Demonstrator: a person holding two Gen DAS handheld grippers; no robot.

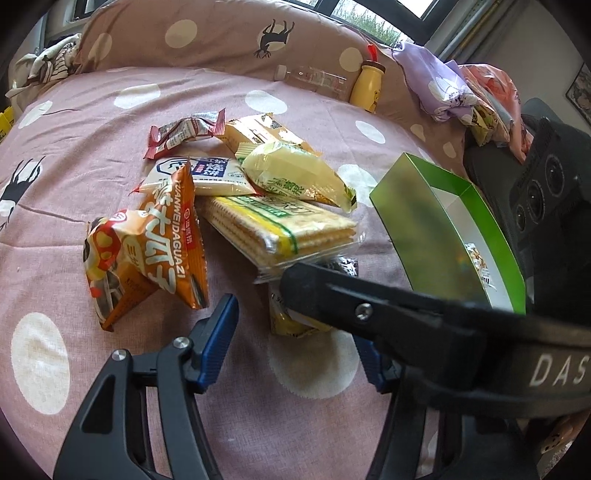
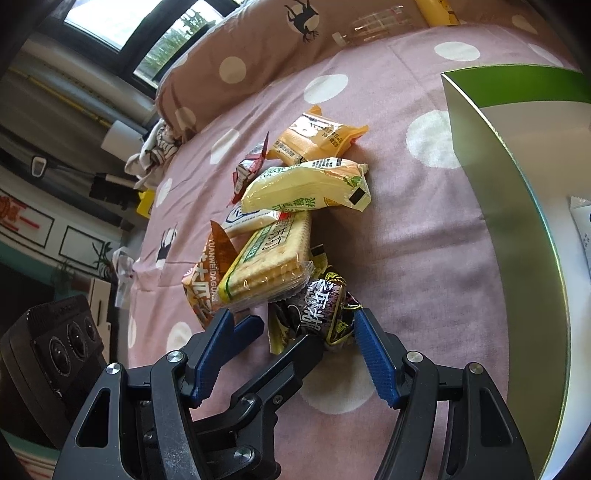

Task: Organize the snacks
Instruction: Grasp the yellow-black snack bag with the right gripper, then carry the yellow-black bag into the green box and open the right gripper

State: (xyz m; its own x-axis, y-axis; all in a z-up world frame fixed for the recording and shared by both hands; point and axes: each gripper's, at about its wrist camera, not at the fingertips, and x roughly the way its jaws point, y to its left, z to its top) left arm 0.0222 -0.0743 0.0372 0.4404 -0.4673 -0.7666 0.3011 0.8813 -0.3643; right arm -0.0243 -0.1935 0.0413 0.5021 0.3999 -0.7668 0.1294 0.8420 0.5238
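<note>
A heap of snack packets lies on the pink dotted bedspread. It holds a cracker pack (image 1: 284,225) (image 2: 269,258), an orange sunflower-seed bag (image 1: 147,254), a pale yellow-green packet (image 1: 295,173) (image 2: 310,184), a red-ended packet (image 1: 184,131), an orange-yellow packet (image 2: 317,138) and a dark purple packet (image 2: 325,306). The green box (image 1: 443,229) (image 2: 517,177) stands open at the right with a white packet (image 2: 583,229) inside. My left gripper (image 1: 295,328) is open just short of the heap. My right gripper (image 2: 291,332) is open around the dark purple packet, and its arm crosses the left wrist view.
A pillow (image 1: 192,33) lies along the far edge. A clear plastic bottle (image 1: 314,79) and a yellow bottle (image 1: 367,86) rest against it. Crumpled purple cloth (image 1: 439,85) lies behind the box. Bare bedspread (image 1: 74,122) stretches to the left of the heap.
</note>
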